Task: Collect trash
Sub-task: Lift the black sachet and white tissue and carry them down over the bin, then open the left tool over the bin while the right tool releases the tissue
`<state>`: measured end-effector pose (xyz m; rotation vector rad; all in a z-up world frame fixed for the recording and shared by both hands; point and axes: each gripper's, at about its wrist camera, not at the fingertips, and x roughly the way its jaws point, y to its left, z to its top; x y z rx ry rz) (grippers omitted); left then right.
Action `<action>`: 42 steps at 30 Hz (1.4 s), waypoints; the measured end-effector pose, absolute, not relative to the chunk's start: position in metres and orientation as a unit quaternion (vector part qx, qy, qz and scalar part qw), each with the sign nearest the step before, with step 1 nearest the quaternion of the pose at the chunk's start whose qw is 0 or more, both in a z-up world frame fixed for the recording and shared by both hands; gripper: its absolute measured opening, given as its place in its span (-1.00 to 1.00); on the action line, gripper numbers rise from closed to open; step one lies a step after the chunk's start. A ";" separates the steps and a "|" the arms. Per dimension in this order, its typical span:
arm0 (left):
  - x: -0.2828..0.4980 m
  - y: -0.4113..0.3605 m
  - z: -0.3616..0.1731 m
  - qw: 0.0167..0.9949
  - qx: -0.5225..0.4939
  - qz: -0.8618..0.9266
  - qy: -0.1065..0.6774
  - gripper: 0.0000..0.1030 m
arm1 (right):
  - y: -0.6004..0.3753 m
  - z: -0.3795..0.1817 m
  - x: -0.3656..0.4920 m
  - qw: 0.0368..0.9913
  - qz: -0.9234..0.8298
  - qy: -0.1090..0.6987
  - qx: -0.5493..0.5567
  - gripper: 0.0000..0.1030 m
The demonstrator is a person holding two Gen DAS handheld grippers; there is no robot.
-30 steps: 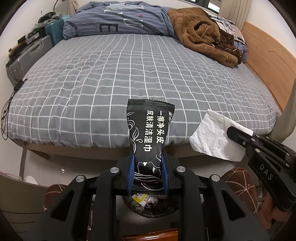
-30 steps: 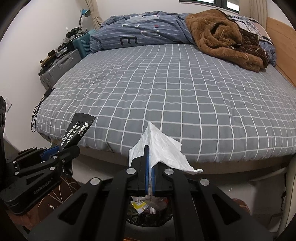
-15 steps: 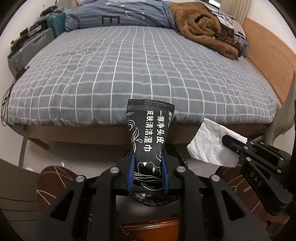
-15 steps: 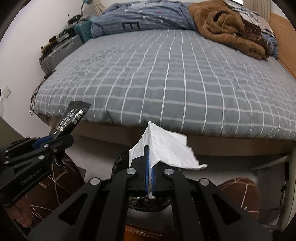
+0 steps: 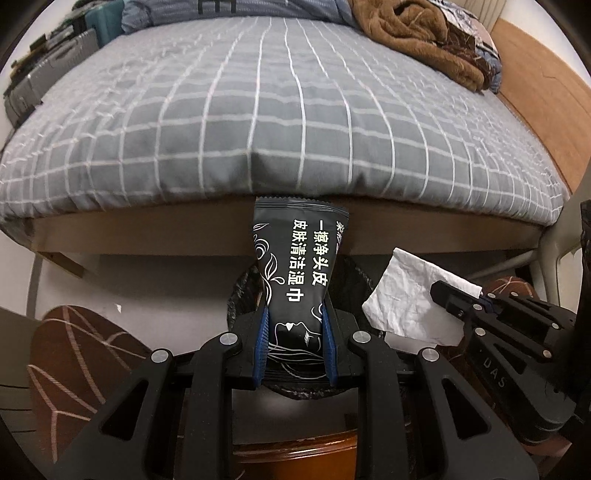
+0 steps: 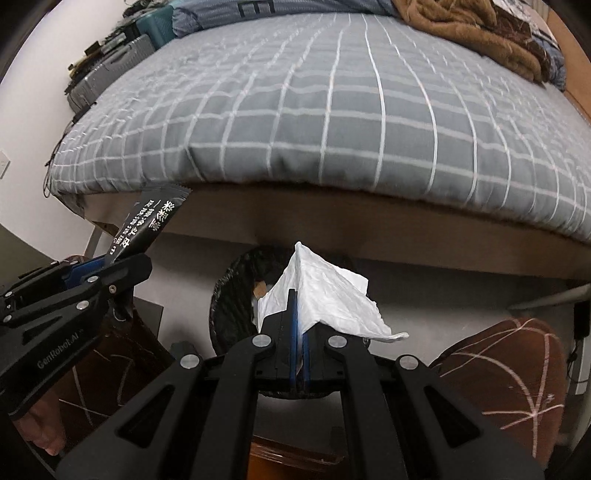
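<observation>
My left gripper [image 5: 294, 314] is shut on a black wet-wipe packet [image 5: 297, 273] with white Chinese print, held upright above a black-lined trash bin [image 5: 242, 291] on the floor by the bed. My right gripper [image 6: 299, 299] is shut on a crumpled white tissue [image 6: 325, 299], held over the same bin [image 6: 232, 306]. The tissue [image 5: 410, 299] and the right gripper [image 5: 448, 295] show at the right of the left wrist view. The packet [image 6: 147, 229] and the left gripper [image 6: 122, 264] show at the left of the right wrist view.
A bed with a grey checked sheet [image 5: 280, 110] and wooden frame [image 5: 147, 229] stands just behind the bin. A brown blanket [image 5: 417, 33] lies at its far end. Brown patterned slippers [image 5: 81, 354] [image 6: 506, 373] sit either side. A brown wooden edge [image 5: 295, 458] lies below the grippers.
Both grippers have tilted and moved downward toward the floor. The bin now shows more fully behind the packet and tissue, and the bed fills the upper view.
</observation>
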<state>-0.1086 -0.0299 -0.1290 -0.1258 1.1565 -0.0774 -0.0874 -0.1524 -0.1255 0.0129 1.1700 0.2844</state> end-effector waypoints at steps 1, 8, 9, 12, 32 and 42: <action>-0.108 -0.031 -0.134 0.832 -0.060 -0.039 0.549 -0.54 | -0.154 -0.131 -0.086 0.821 0.132 0.555 0.008 -0.97; -0.094 -0.041 -0.173 0.815 -0.065 -0.046 0.574 -0.55 | -0.171 -0.154 -0.073 0.811 0.112 0.573 0.020 -0.97; -0.092 -0.044 -0.178 0.813 -0.063 -0.047 0.577 -0.54 | -0.174 -0.157 -0.072 0.811 0.108 0.575 0.021 -0.97; -0.088 -0.055 -0.190 0.806 -0.056 -0.056 0.586 -0.54 | -0.182 -0.165 -0.069 0.807 0.099 0.582 0.029 -0.97; -0.077 -0.068 -0.232 0.807 -0.015 -0.058 0.588 -0.03 | -0.189 -0.188 -0.052 0.799 0.065 0.596 0.039 -0.97; -0.079 -0.037 -0.221 0.833 0.008 -0.025 0.553 0.70 | -0.159 -0.203 -0.042 0.793 0.089 0.602 0.018 -0.97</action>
